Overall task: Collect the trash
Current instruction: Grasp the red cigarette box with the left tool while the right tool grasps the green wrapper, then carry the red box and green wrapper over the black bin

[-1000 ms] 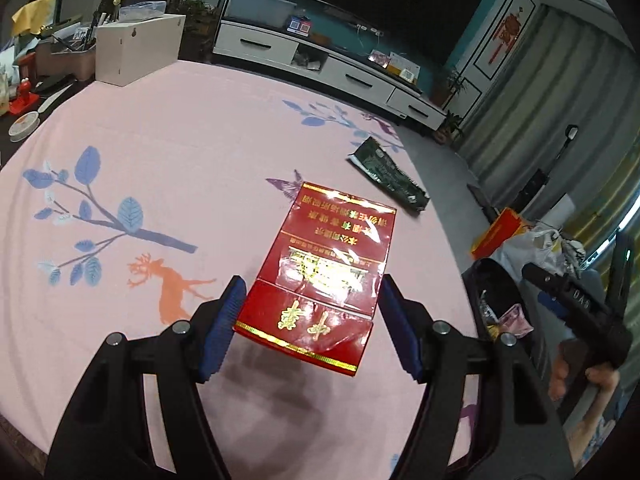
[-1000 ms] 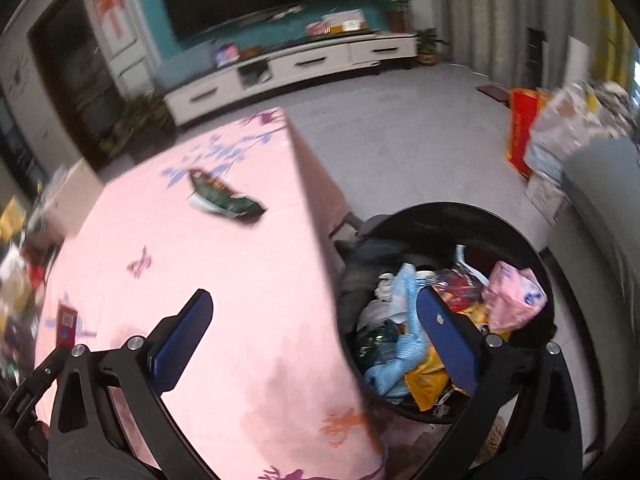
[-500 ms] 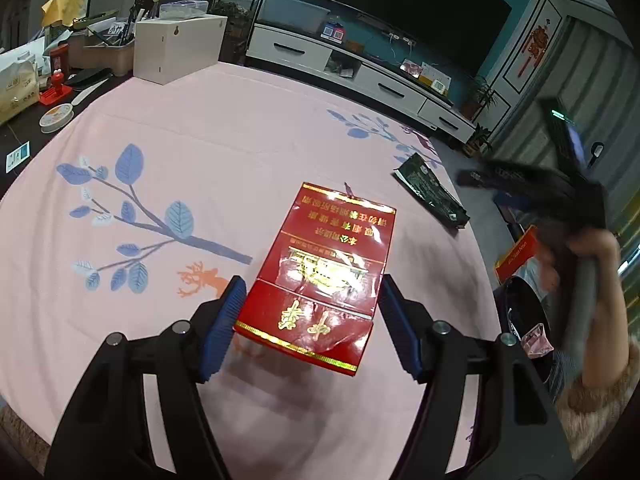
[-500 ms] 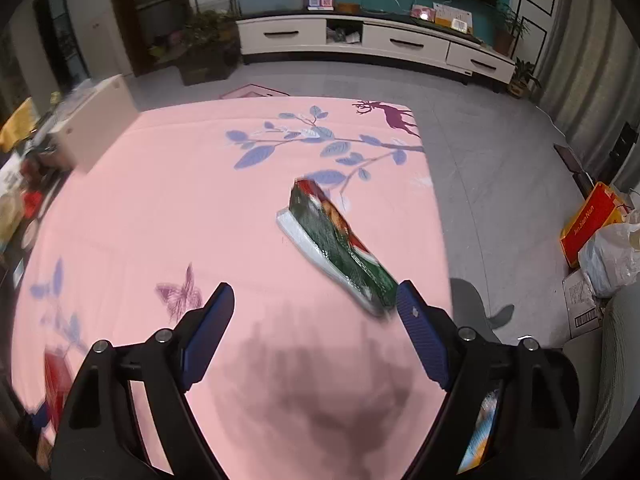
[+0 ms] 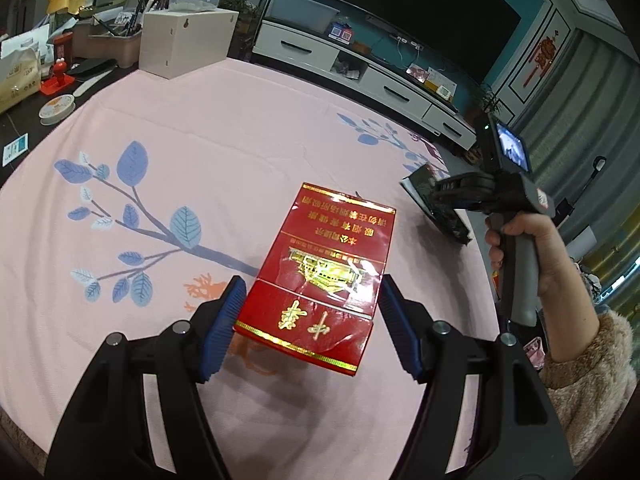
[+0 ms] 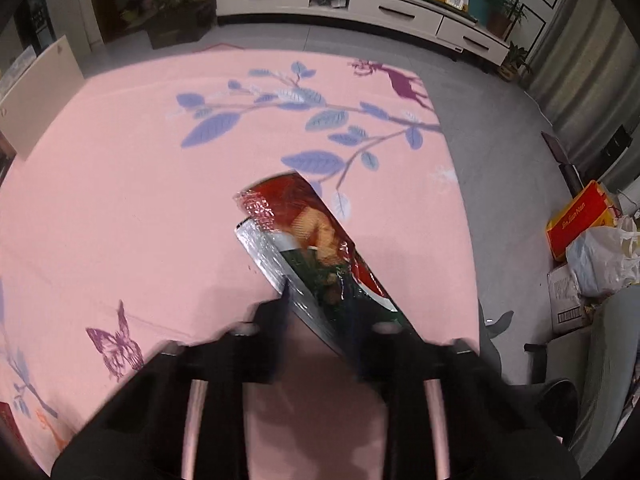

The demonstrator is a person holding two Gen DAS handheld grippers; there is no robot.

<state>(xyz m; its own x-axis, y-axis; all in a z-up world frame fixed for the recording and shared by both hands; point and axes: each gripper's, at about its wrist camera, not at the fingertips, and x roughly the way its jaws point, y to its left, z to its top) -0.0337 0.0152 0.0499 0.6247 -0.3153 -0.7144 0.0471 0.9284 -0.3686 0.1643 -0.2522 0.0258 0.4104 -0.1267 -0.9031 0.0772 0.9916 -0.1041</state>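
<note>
- My left gripper [image 5: 308, 332] has its blue pads on either side of the red carton [image 5: 320, 280] that lies flat on the pink tablecloth [image 5: 200, 152]. The left pad looks to be against the carton's near corner; the right pad stands just off its edge, so I cannot tell whether this is a grip.
- The carton's near end sits between the fingers, and its far end points away toward the middle of the table.
- My right gripper [image 6: 320, 312] is closed down on the near end of the foil snack wrapper [image 6: 304, 240] (its fingers are blurred, yet they pinch narrow around the silver edge).
- The wrapper, red and green with a silver rim, lies slantwise on the cloth near the table's right edge, its far end toward the printed blue leaves.
- From the left wrist view I see the right hand [image 5: 528, 248] around the handle, a fuzzy sleeve [image 5: 588, 380] at the wrist, and the tool's tip down on the wrapper, well apart from the carton.
- A white box [image 5: 184, 44] stands at the far left of the table.
</note>
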